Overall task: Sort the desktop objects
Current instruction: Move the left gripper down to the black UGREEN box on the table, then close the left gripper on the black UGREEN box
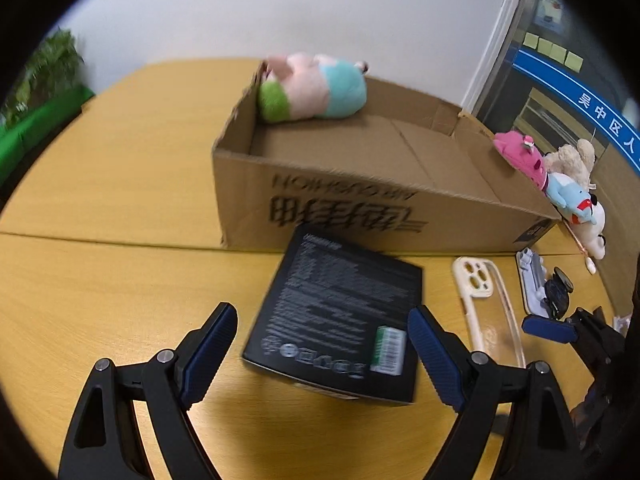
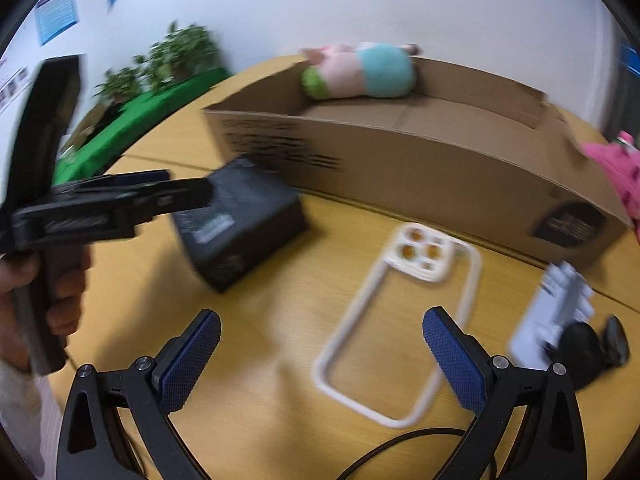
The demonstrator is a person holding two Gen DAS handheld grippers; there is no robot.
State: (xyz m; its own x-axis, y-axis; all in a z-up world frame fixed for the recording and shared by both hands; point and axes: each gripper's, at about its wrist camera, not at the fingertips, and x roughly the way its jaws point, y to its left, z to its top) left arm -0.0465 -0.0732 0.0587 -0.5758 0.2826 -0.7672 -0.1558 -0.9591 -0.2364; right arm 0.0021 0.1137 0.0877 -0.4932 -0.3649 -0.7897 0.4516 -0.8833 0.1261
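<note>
**Black box between my left fingers, nothing gripped**

The black box (image 1: 336, 316) lies flat on the table (image 1: 100, 200), label side up, just in front of the carton (image 1: 360, 184). My left gripper (image 1: 320, 344) is spread wide around the box's near end, its blue pads (image 1: 212, 348) at 9 and 3 o'clock of it, not touching; it holds nothing. At 3 o'clock of the box lies the phone case (image 2: 400, 320), camera cutouts toward the carton. My right gripper (image 2: 320, 360) is also wide open and empty, hovering over the case's near end. At 3 o'clock of the case sit a white part (image 2: 556, 312) and a black piece (image 2: 584, 344), too blurred to identify. A plush (image 1: 312, 88) lies in the carton's far corner; more plushes (image 1: 560, 176) bunch at its right end.
</note>
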